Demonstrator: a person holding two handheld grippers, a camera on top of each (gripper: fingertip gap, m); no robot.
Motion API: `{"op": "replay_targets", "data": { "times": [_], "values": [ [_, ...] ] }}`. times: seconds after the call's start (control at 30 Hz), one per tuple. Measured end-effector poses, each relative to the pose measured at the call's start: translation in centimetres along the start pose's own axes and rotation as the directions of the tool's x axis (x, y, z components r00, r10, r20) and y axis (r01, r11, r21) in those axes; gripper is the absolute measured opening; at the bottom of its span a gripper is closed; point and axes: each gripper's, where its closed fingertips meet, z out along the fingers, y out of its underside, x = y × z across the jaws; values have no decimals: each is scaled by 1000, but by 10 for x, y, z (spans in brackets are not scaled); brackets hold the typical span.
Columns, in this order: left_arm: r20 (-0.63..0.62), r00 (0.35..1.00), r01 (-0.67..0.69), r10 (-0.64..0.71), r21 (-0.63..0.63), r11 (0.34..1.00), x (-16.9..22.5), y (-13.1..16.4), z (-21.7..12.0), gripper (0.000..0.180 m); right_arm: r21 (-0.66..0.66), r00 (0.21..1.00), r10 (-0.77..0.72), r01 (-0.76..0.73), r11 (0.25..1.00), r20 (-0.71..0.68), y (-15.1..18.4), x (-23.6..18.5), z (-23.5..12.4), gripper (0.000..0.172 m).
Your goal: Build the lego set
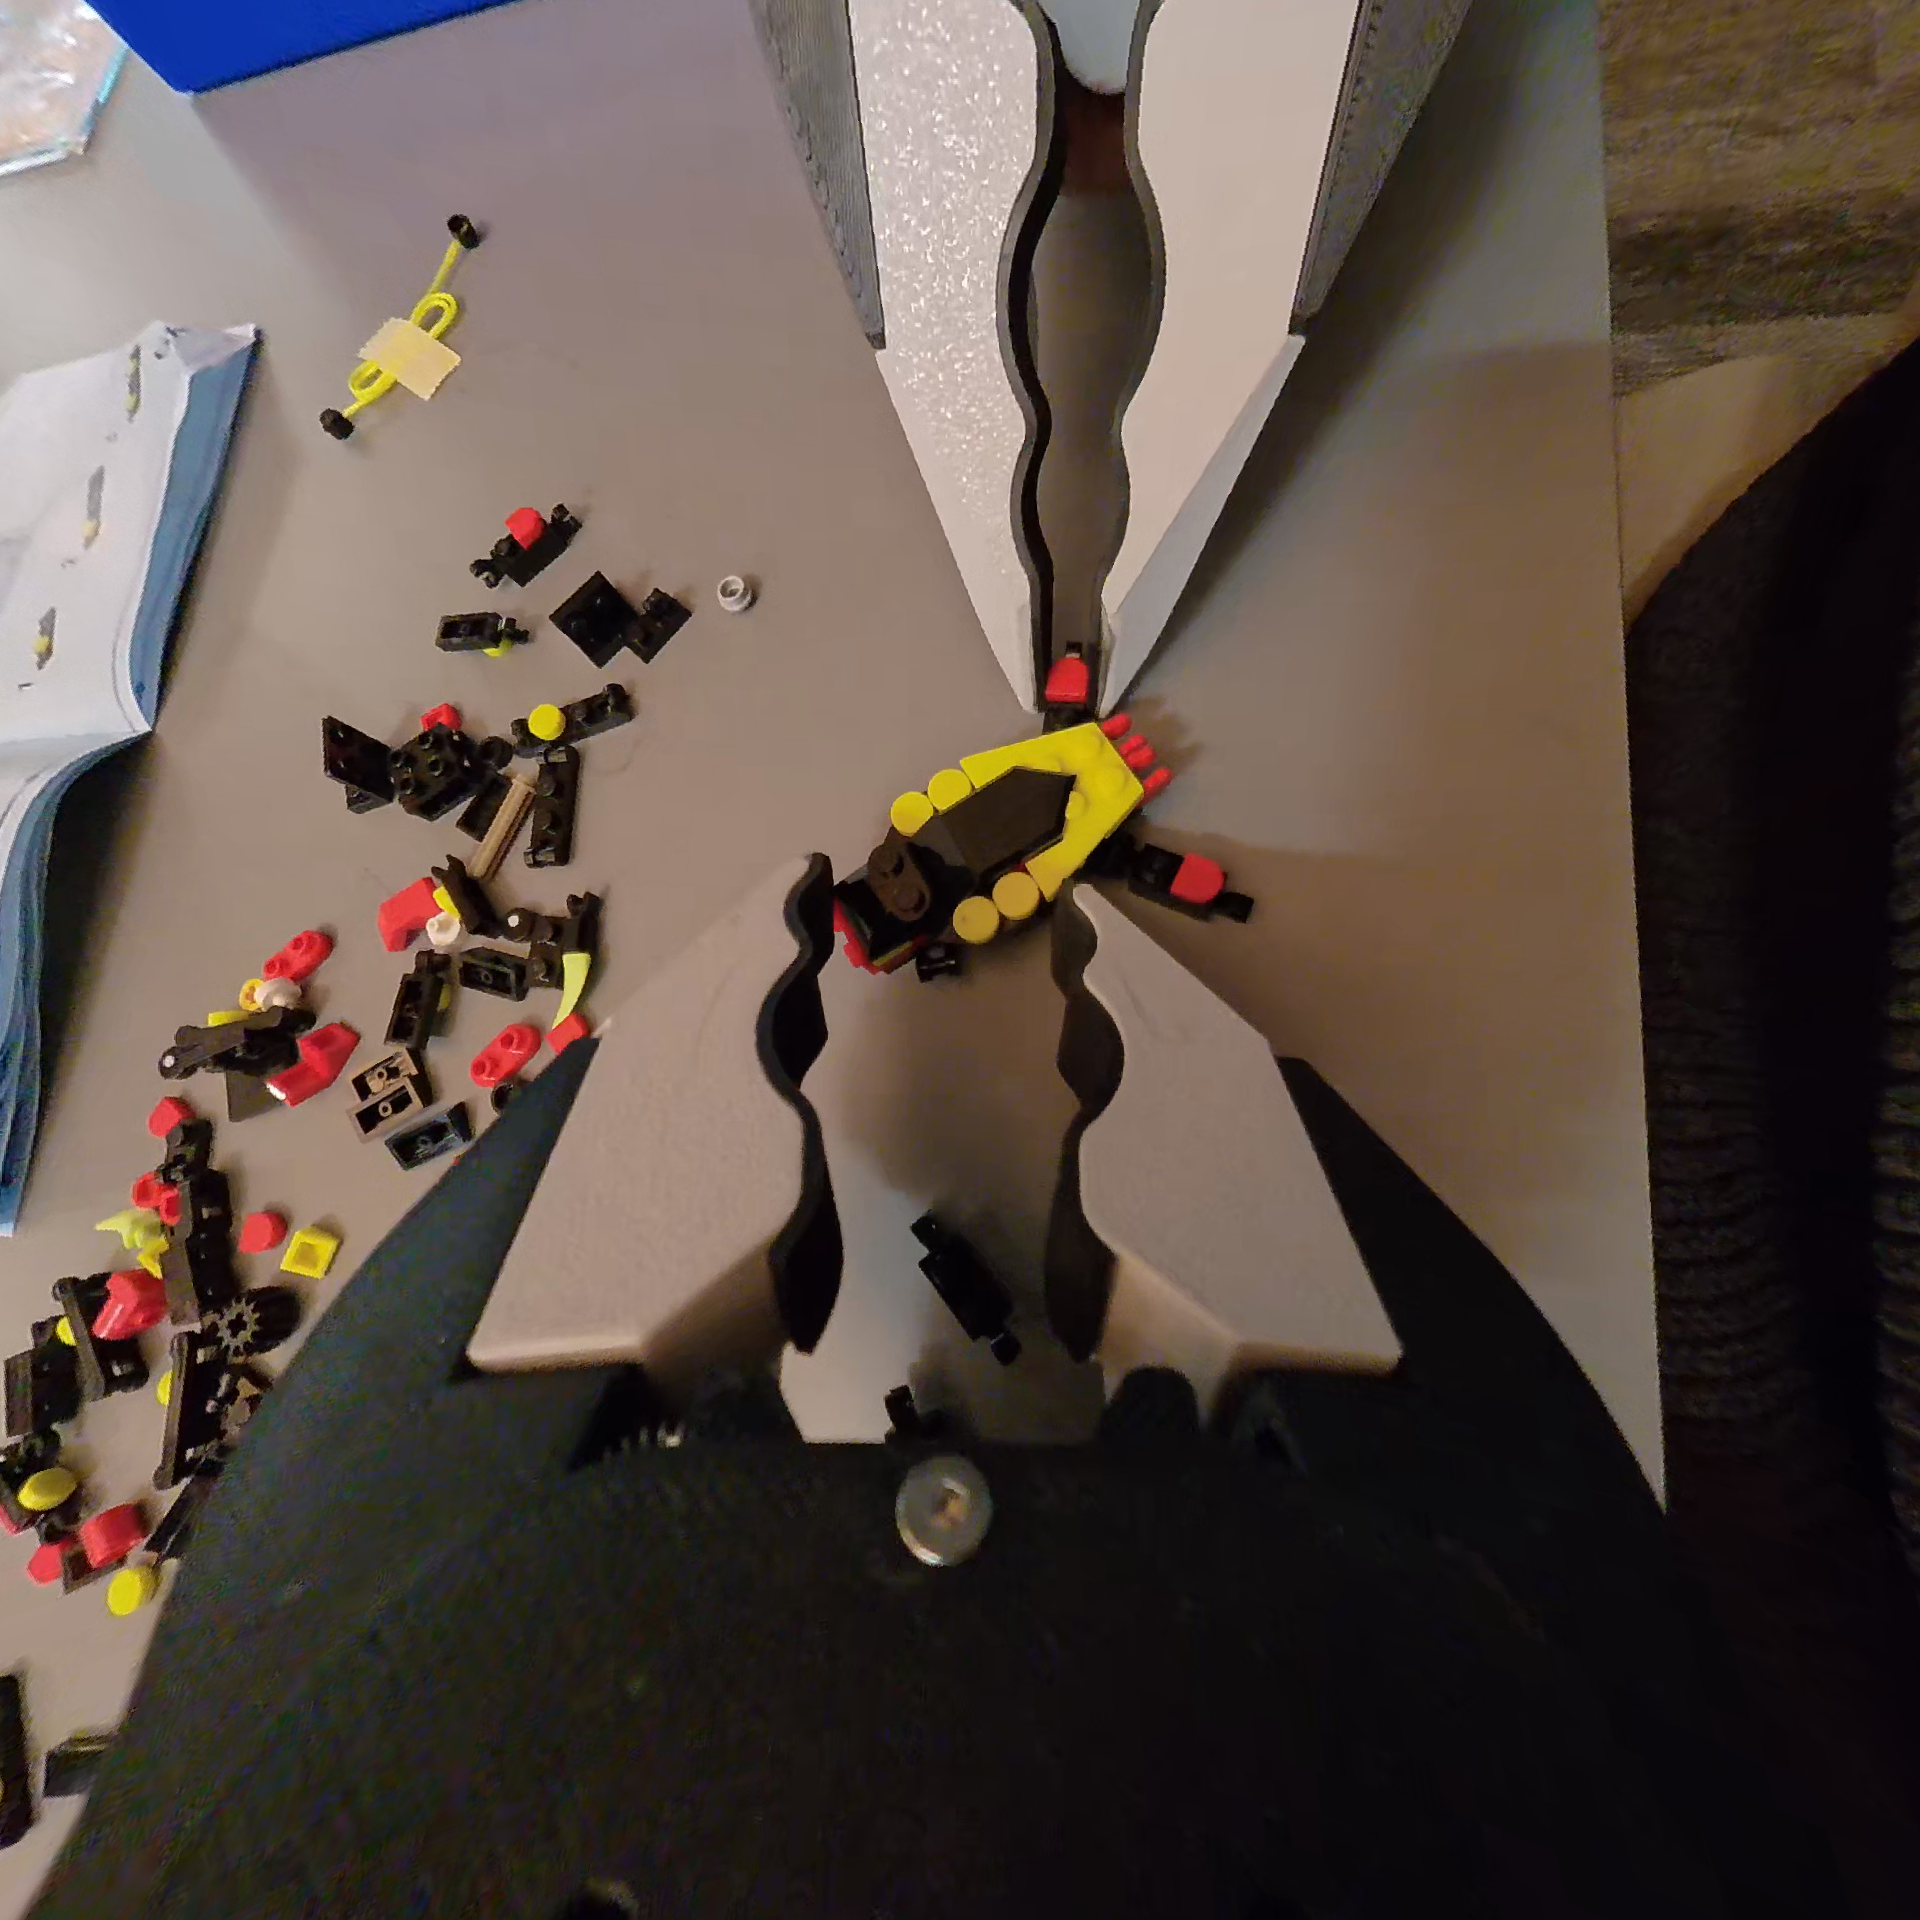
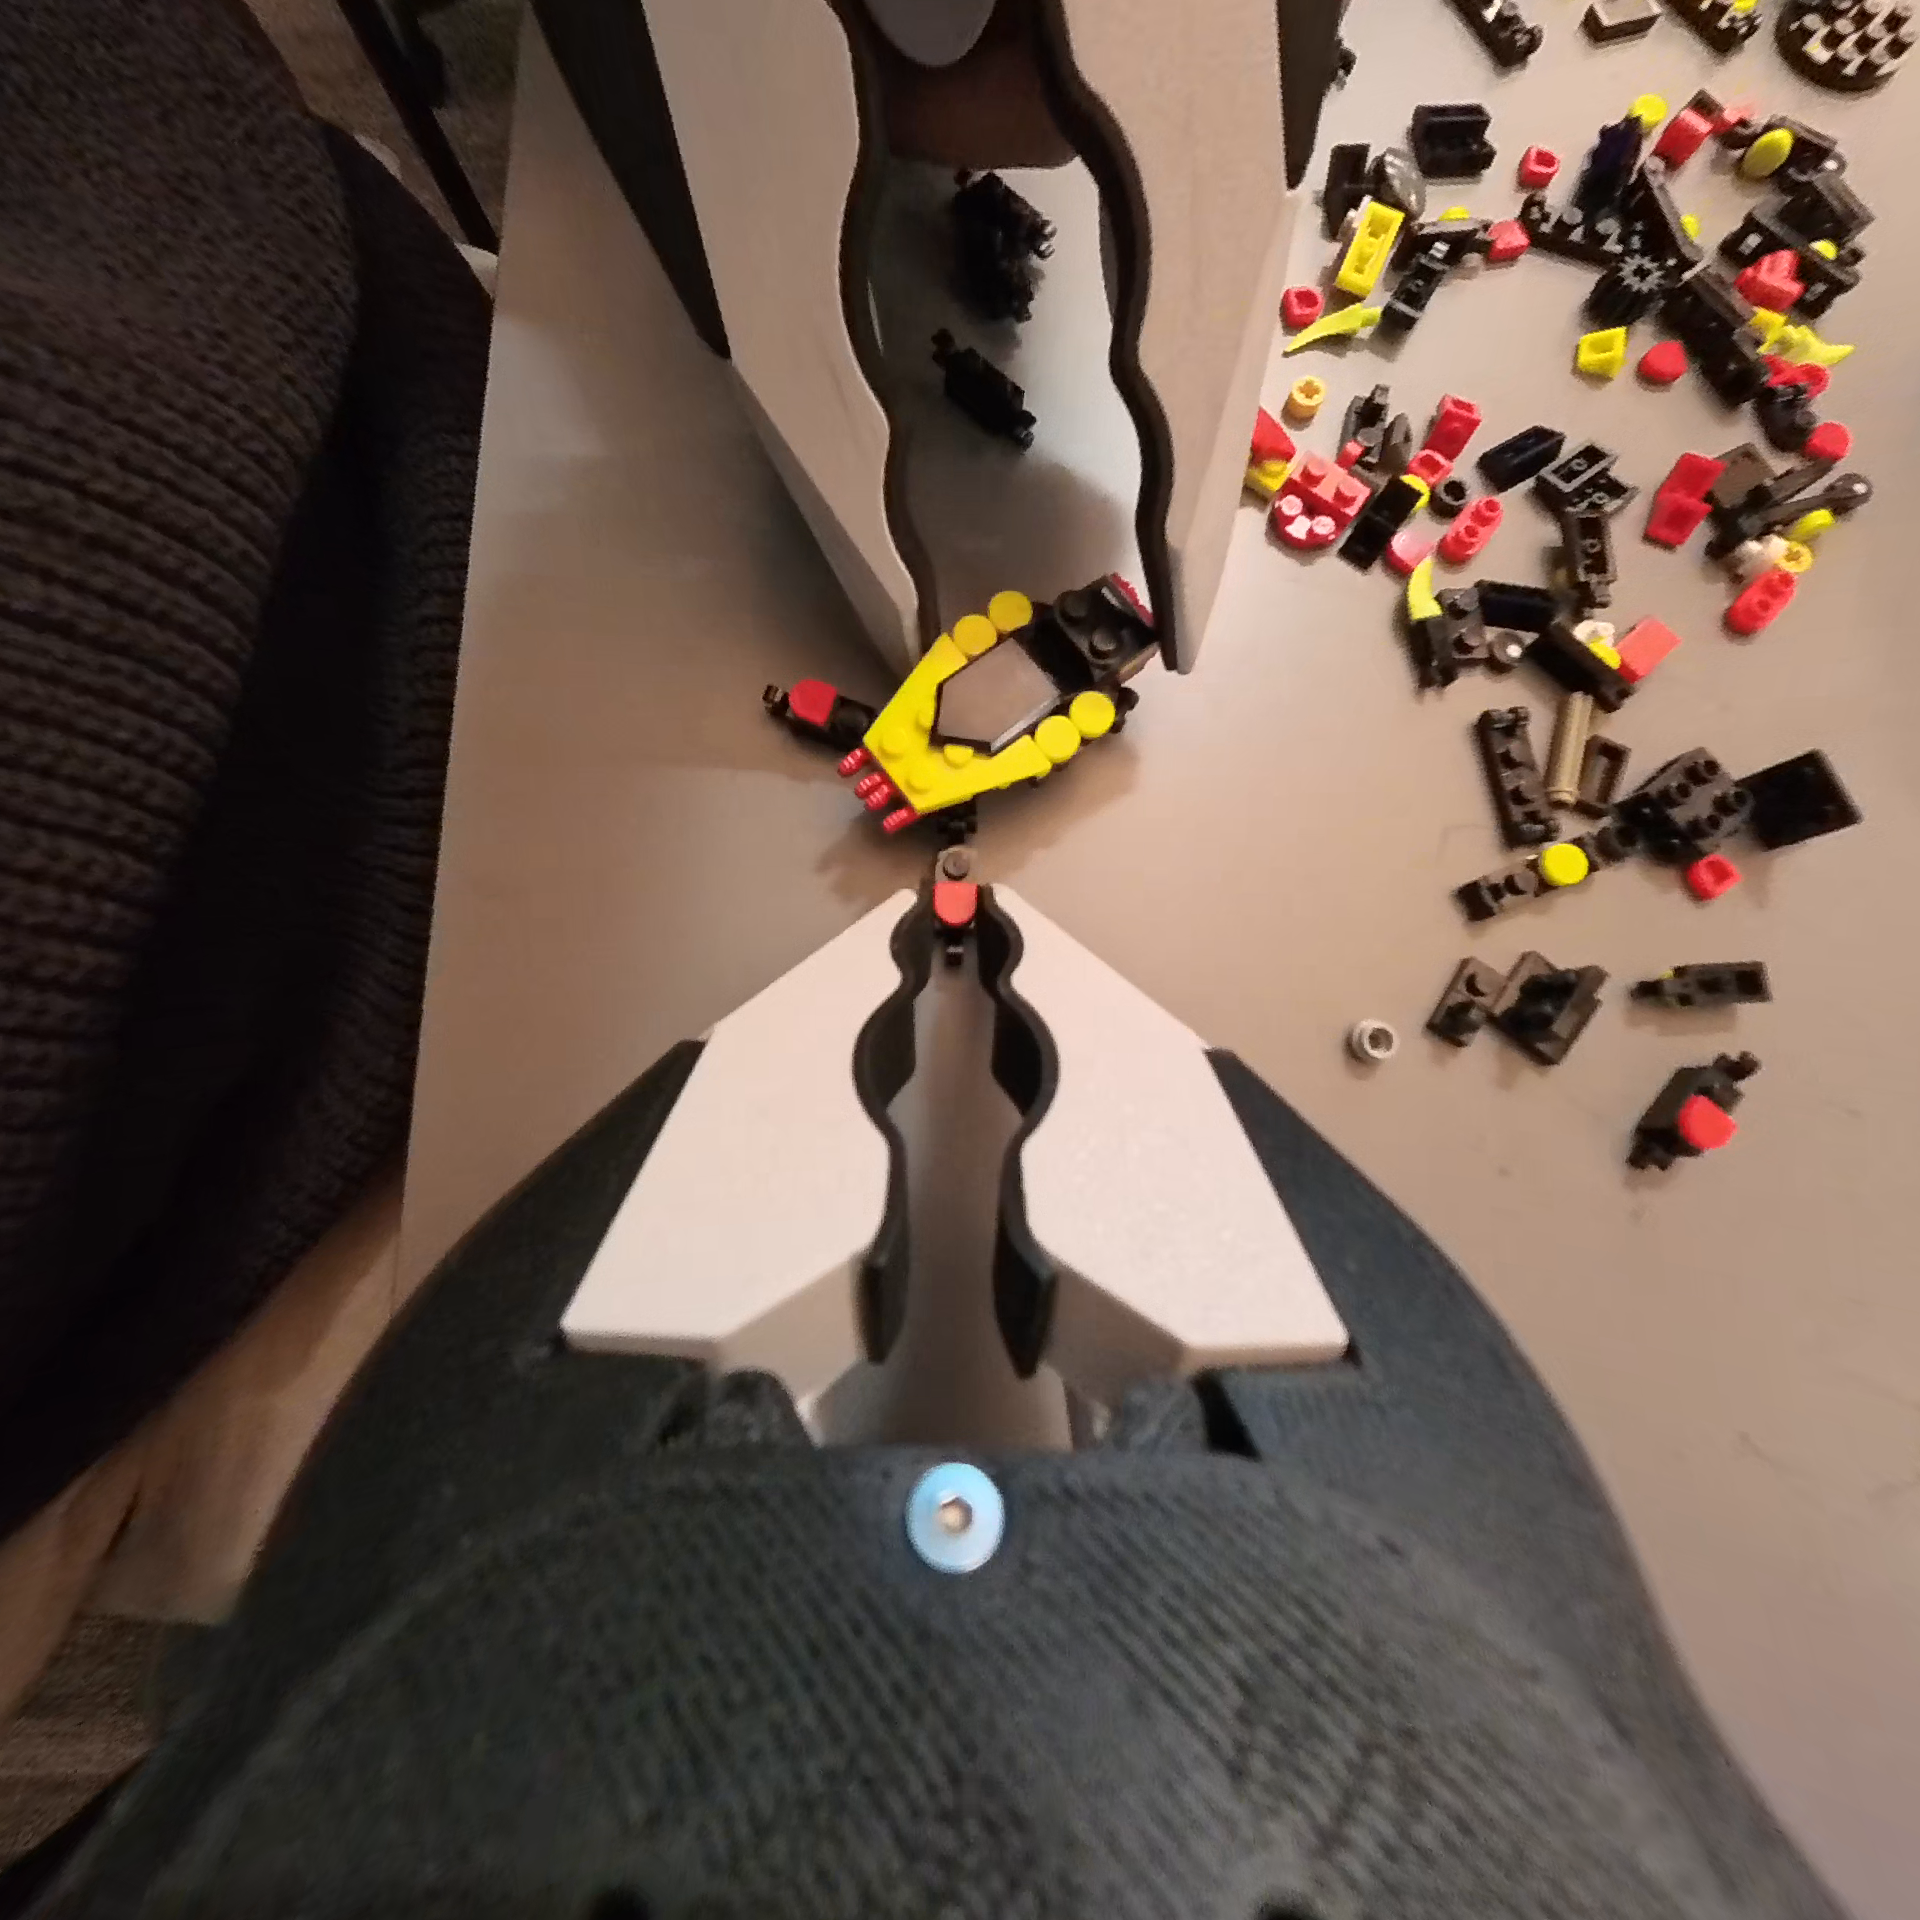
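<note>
Near the grey worktop's edge, the right gripper pinches a small red-and-black brick arm beside a yellow-and-black brick model. The left gripper brackets that model, fingers spread, contact unclear. Loose red, black and yellow bricks lie scattered inward.

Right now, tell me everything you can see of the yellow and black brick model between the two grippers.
The brick model is a small plastic build lying flat on the grey table: a yellow wedge frame around a dark pointed canopy, round yellow tiles along both sides, a black studded end, red prongs at the wide end. Black side pieces with red caps stick out. The right gripper is shut on one of them; the left gripper's fingers flank the black end, contact unclear.
</note>
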Motion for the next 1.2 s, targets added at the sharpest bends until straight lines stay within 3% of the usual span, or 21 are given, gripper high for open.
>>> {"op": "replay_targets", "data": {
  "times": [0.8, 0.97, 1.07, 1.2],
  "values": [
    [-5, 1000, 23, -23, 13, 1000, 0, 1, -1, 41, 19, 999, 31, -31, 999, -7, -3, -1, 3, 6],
    [-32, 996, 81, -81, -7, 997, 4, 0, -4, 44, 22, 996, 72, -71, 997, -43, -2, -2, 2, 6],
    [12, 995, 99, -99, -7, 995, 0, 0, -11, 49, 13, 989, 123, -122, 992, -83, -1, -2, 1, 6],
    [53, 972, 225, -227, 46, 973, -10, -1, -25, 51, 2, 971, 183, -185, 983, -152, 1, 0, -1, 6]
  ]
}}
